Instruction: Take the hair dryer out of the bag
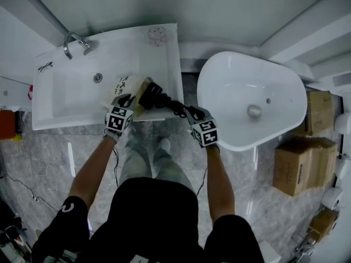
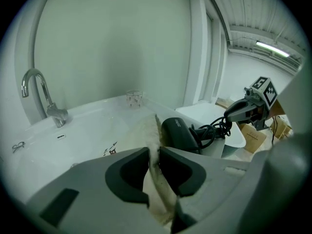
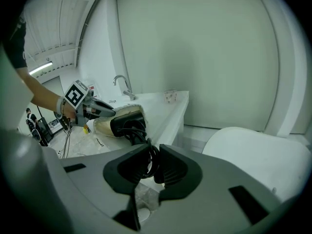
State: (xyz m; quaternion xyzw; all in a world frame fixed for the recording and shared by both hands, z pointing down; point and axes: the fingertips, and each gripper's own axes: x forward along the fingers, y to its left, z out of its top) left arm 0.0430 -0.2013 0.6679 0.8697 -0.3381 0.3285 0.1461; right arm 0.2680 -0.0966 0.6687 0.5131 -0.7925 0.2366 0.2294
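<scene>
Black hair dryer [image 1: 151,93], centre frame: only partly out of cream cloth bag [image 1: 123,85]. Left gripper [image 2: 153,167] pinches bag rim; right gripper [image 3: 148,167] clamps coiled black cord [image 3: 139,130].

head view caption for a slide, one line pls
Left gripper pinches the bag while the right gripper grips the cord of the hair dryer at the sink.

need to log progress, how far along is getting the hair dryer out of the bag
Partway. Done: the black hair dryer pokes out of the bag mouth on the sink counter. In hand: the left gripper pinches the bag's edge and the right gripper clamps the coiled cord. Left: draw the dryer fully clear; its back end looks to be inside.
</scene>
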